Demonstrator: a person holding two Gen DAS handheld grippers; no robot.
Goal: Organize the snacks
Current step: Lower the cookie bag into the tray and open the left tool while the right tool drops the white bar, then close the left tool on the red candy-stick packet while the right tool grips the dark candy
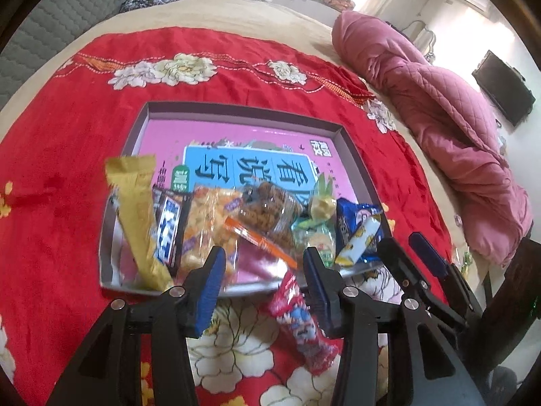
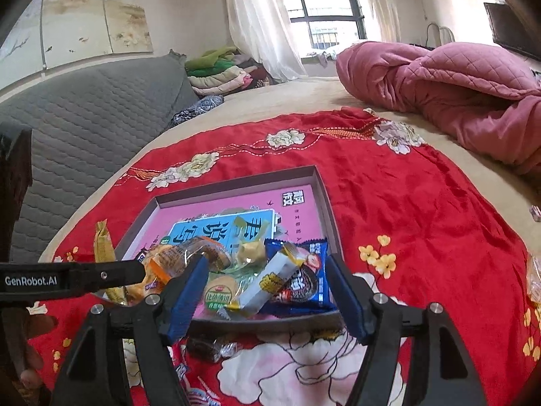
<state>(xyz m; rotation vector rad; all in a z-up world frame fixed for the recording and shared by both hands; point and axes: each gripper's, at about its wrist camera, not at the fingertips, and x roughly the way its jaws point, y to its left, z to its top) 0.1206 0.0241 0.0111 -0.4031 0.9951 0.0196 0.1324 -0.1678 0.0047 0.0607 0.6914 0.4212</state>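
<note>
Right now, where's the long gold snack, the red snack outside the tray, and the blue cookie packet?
gold snack packet (image 1: 135, 216), left wrist view, middle of its long wrapper.
red snack packet (image 1: 301, 324), left wrist view, middle of the wrapper, lying on the cloth.
blue cookie packet (image 2: 304, 280), right wrist view, on the printed cookie picture.

Beside the shallow box (image 2: 324, 199), a dark wrapped snack (image 2: 209, 348) lies half hidden behind the right gripper's finger (image 2: 184, 299) — its print too blurred to read; a clear packet (image 2: 534, 279) right of the box is cut off by the frame edge.
</note>
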